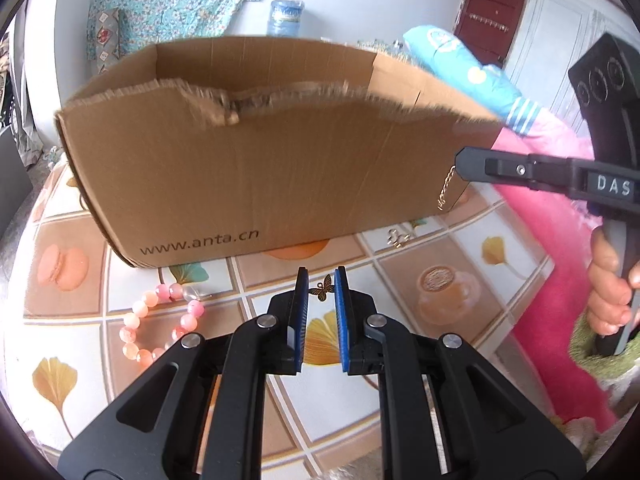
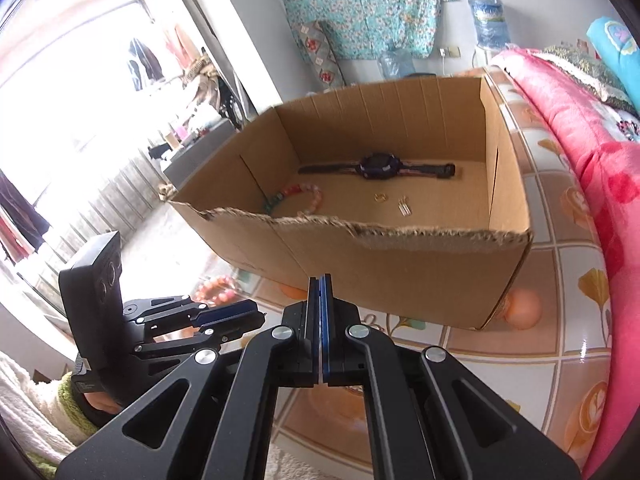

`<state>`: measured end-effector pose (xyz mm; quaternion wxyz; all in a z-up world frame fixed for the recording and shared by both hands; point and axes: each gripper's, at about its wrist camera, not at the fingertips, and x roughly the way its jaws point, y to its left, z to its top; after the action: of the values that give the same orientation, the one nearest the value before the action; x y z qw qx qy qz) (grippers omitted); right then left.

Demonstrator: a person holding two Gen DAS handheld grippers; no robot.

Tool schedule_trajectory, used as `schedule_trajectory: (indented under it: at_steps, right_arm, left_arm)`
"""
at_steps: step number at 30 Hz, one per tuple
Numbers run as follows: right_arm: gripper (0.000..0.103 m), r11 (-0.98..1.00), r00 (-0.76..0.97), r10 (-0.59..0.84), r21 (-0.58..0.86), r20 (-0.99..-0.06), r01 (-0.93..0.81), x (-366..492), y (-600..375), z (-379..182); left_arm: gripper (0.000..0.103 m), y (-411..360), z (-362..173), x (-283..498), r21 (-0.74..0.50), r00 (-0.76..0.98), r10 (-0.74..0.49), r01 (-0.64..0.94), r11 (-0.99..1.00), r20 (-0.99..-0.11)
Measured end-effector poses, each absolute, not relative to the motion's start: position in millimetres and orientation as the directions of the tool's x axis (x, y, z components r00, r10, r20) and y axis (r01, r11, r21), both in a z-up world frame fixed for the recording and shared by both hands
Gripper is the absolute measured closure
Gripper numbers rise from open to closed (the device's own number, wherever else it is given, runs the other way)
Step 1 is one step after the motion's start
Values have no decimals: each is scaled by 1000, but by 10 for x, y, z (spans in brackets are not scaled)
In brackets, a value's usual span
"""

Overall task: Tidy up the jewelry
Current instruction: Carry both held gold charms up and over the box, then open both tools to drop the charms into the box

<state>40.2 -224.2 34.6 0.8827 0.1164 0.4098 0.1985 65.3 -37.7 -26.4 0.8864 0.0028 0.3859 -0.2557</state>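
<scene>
Slipping is the main danger. On the left, the pink bead bracelet (image 1: 160, 324) is lying on the tablecloth (image 1: 460, 248), waiting for its turn. In the middle, the left gripper (image 1: 322, 276) is pinching the butterfly charm (image 1: 323, 289) only by its wing edges, at the very tips of the blue pads (image 1: 342, 300). A small shake could be dropping it back on the cloth.

On the right, the right gripper (image 1: 460, 164) is clenching the end of a gold chain (image 1: 446, 188), which is hanging freely beside the corner of the cardboard box (image 1: 240, 168). The loose end could be catching on the torn front wall, I think, or falling outside.

Both grippers are pointing forward and down. The left one is hovering low, in front of the box. The right one, which a hand (image 1: 612, 296) is holding by the handle, is reaching across near the box's right end, below its rim.
</scene>
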Motion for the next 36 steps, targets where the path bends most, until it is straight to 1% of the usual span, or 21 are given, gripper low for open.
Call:
schedule_trajectory:
  at_steps: [4,9,12,15,19,24,30,36]
  right_arm:
    - [102,886,618,461,372,-637,-277,303,-2268,545]
    - [102,879,665,474,352,-577,-321,274,-2291,900]
    - [102,872,685,488,342,-542,-350,328,-2328,1116]
    - [102,869,689,494,332,-530,-367,470,-2370,1248]
    - [102,871,673,490,328,-554,-365,754,-2437,1286]
    - [102,890,633,456,306,-626,-339,1116,-2496,1144]
    - [102,914,582,400,264,-708,-307,1486,-2573,848]
    - [102,931,551,354,226,-756,-288,1648,-2607,647]
  left_arm:
    - [91,-325,-27,526,-196,596,-476,473,859,-647]
    - [91,-243,479,403,-212,626,-539,521,827,-564]
    - [91,-208,828,400,-195,644,-568,557,807,-512]
    - [91,-252,1070,557,-169,646,-577,580,797,-500]
    - [91,-426,1165,956,-122,642,-533,570,813,-551]
    - [91,-602,1077,1511,-142,577,-496,549,824,-649]
    - [91,-728,758,1992,-173,478,-454,521,836,-752]
    - [91,-839,496,2203,-200,402,-436,509,837,-805]
